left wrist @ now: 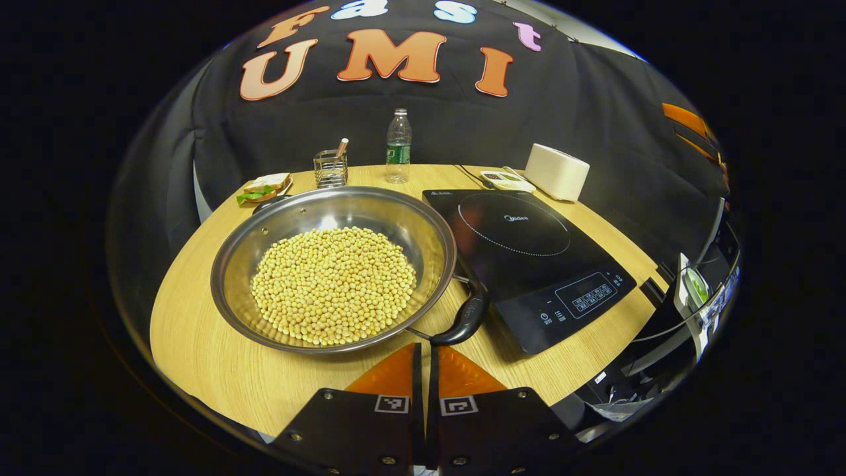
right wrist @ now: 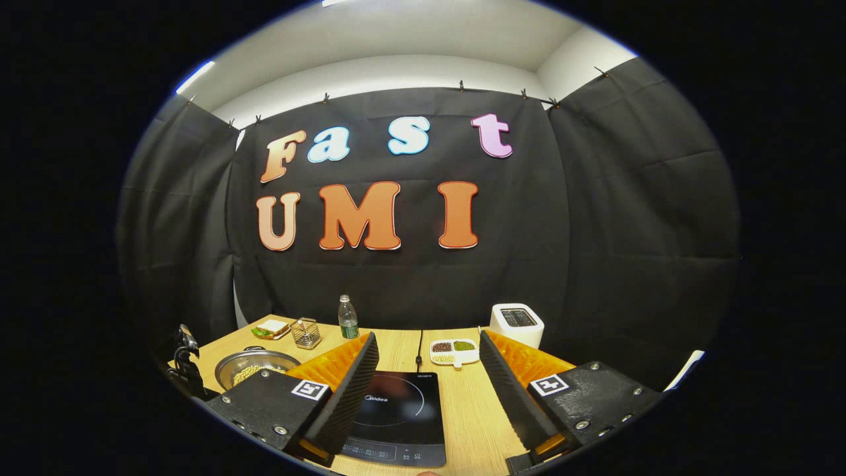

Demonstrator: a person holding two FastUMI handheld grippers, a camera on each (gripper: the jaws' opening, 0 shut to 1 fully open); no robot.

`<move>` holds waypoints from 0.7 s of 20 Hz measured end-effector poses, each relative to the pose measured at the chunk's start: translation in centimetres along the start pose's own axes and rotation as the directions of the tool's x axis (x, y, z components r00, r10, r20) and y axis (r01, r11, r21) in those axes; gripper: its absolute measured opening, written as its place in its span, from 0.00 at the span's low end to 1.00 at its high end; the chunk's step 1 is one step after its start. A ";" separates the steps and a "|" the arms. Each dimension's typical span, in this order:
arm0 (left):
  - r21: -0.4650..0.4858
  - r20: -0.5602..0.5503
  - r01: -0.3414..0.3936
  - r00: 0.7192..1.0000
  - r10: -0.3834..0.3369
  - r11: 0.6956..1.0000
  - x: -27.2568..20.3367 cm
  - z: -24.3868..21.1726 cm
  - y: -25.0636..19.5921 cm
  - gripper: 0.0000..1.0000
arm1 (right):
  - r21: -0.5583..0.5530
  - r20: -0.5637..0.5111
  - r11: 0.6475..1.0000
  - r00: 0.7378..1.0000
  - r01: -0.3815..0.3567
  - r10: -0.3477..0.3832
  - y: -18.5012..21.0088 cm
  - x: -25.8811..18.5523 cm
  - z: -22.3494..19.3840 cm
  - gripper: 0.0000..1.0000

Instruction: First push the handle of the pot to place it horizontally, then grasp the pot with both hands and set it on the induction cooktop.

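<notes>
Wide shallow steel pot (left wrist: 334, 264), full of pale yellow beans (left wrist: 334, 284), sits at counter's (left wrist: 198, 357) left half, touching left edge of flat black induction cooktop (left wrist: 529, 258). Pot's black loop handle (left wrist: 468, 316) slants toward near edge, close ahead of our left tongs (left wrist: 423, 370), pressed together, nothing between. We judge this pose readies push on handle. Right tongs (right wrist: 428, 370) spread wide, raised above cooktop, gripping nothing. Cooktop carries small logo; we leave it unread. Clear plastic bottle (left wrist: 398, 147) at far edge.
</notes>
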State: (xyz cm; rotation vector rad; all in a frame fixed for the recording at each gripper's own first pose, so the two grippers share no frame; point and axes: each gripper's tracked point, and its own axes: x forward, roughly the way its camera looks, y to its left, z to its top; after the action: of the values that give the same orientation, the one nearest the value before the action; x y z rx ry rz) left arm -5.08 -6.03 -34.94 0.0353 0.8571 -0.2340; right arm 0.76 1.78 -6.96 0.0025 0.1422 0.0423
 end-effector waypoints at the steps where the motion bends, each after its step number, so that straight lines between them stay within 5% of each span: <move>1: 0.003 -0.004 0.000 1.000 0.000 1.000 0.2 0.1 -0.1 0.02 | 0.003 -0.003 1.000 1.000 0.001 -0.001 -0.1 0.1 -0.1 0.95; 14: -0.032 -0.024 0.037 0.999 -0.038 0.999 4.1 2.9 -2.0 0.04 | 0.000 -0.029 0.999 0.999 0.045 -0.045 -3.2 1.1 -1.5 0.95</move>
State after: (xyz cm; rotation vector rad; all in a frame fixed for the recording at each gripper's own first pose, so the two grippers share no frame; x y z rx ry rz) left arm -0.76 -9.17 -35.98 -0.0071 0.8865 -0.2555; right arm 1.74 -1.39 -8.59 -0.0006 0.1709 -0.0030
